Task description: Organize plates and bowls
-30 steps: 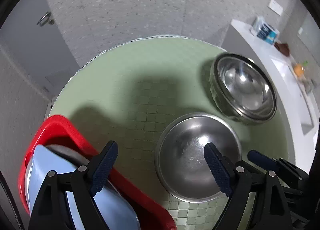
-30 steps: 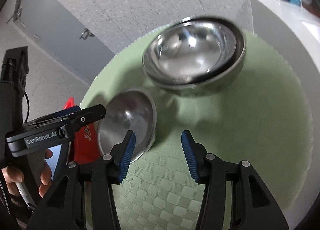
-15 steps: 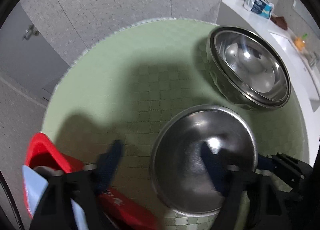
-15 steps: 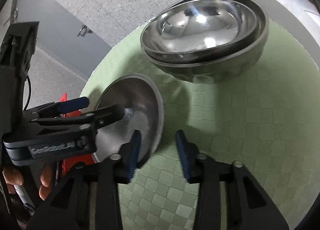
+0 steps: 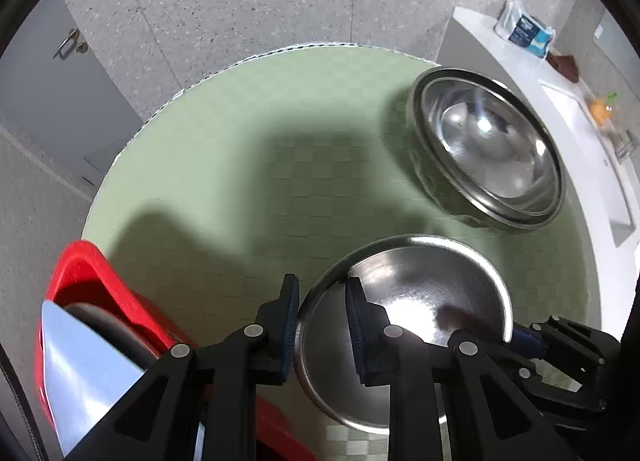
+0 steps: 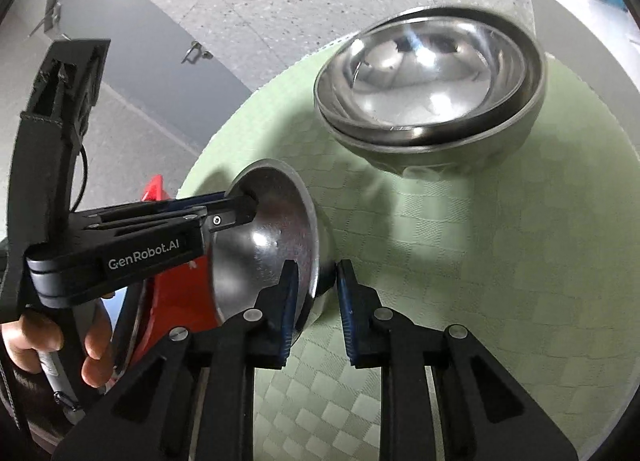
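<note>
A small steel bowl (image 5: 420, 301) sits tilted on the green checked mat (image 5: 240, 181) beside the red basket (image 5: 92, 277). My left gripper (image 5: 322, 321) is closing its jaws on the bowl's left rim, one pad outside and one inside, and they press the wall. My right gripper (image 6: 316, 293) is closing on the opposite rim of the same bowl (image 6: 272, 245), with the steel edge pinched between its blue pads. Each gripper shows in the other's view: the left gripper (image 6: 236, 213) and the right gripper (image 5: 528, 341). Two larger steel bowls (image 5: 488, 149) stand nested at the back right.
The red basket holds a pale blue plate (image 5: 80, 373) and a dark dish on edge. A white counter (image 5: 560, 101) with a blue packet (image 5: 524, 31) curves past the mat's right side. A grey door (image 5: 68, 45) and speckled floor lie beyond. A hand (image 6: 92, 357) grips the left tool.
Both grippers went from open to shut on the small bowl's rim. The left one shifted right from the basket to the bowl. The bowl now stands tilted.
</note>
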